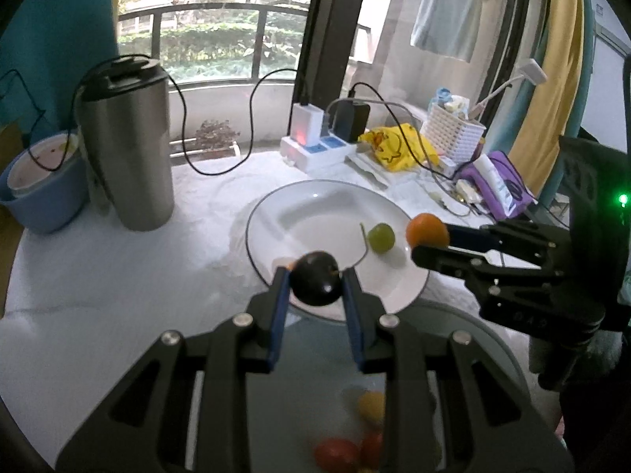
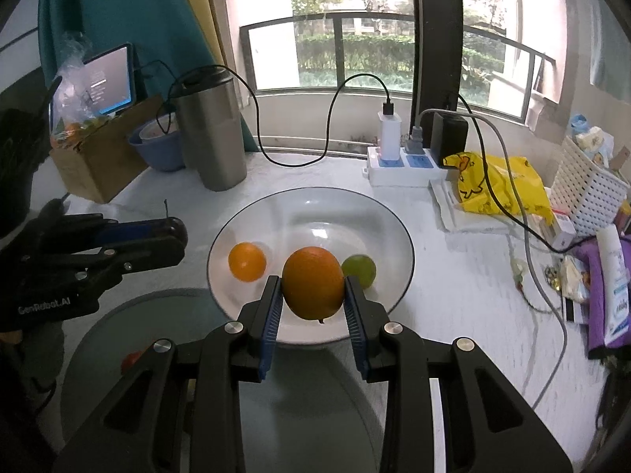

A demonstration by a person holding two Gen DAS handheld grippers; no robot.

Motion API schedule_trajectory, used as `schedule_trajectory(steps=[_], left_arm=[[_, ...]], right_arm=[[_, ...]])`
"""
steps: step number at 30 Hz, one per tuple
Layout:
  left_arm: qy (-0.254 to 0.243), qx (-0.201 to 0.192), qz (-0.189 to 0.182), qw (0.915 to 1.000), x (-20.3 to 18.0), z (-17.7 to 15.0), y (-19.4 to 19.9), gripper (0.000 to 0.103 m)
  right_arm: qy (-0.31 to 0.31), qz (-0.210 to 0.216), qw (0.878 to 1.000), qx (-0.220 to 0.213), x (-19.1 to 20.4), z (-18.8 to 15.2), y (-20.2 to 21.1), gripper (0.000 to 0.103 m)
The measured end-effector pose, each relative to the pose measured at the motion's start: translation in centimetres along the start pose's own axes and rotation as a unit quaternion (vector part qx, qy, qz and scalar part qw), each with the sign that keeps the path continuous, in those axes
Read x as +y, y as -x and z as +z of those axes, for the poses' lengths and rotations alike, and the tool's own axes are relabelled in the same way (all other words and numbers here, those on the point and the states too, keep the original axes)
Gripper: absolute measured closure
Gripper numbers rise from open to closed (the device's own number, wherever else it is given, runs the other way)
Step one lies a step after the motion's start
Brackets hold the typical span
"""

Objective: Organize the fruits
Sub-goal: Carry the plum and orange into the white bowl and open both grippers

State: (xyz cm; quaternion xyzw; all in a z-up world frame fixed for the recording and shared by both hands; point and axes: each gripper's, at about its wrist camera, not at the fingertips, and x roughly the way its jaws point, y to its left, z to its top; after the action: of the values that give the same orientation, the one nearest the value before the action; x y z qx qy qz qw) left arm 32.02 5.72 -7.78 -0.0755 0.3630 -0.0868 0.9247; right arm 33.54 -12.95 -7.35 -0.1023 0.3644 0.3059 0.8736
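Both views ride low over the table and face the window, each looking out along its own fingers at close range toward the plate (image 1: 276, 213). The left wrist view sits at the plate's near-left edge, angled slightly right, so the right gripper (image 1: 430, 246) crosses its right side. The right wrist view sits nearer the plate's (image 2: 386, 216) middle, with the left gripper (image 2: 177, 236) at its left. Both share the plate, the steel flask (image 1: 126, 149) (image 2: 213, 134) and the power strip (image 1: 311, 153) (image 2: 402, 165) behind it.

Two oranges (image 2: 313, 282) (image 2: 247, 261), one green grape (image 2: 359, 270), one dark plum (image 1: 315, 278), two plates (image 2: 311, 205) (image 2: 130, 315), one steel tumbler (image 2: 211, 130), two chargers (image 2: 389, 134) (image 2: 449, 134)
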Motion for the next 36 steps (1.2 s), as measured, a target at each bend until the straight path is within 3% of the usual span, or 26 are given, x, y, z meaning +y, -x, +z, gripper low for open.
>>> schedule_trajectory(steps=[19, 30, 34, 36], left_arm=[[0.021, 0.036, -0.004, 0.9991, 2.9, 3.3, -7.3, 0.075], [0.036, 0.054, -0.002, 0.9979, 3.5, 3.5, -8.3, 0.074], [0.042, 0.047, 0.001, 0.998, 3.4, 3.7, -7.5, 0.068], [0.045, 0.041, 0.001, 0.9982, 3.3, 3.7, -6.8, 0.055]], right_arm=[[-0.008, -0.004, 1.0, 0.013, -0.8, 4.3, -7.9, 0.069], [-0.016, -0.001, 1.0, 0.024, -1.1, 4.4, -9.9, 0.069], [-0.014, -0.006, 1.0, 0.022, -1.0, 4.6, -9.5, 0.064], [-0.017, -0.009, 1.0, 0.02, -1.1, 4.6, -9.3, 0.059]])
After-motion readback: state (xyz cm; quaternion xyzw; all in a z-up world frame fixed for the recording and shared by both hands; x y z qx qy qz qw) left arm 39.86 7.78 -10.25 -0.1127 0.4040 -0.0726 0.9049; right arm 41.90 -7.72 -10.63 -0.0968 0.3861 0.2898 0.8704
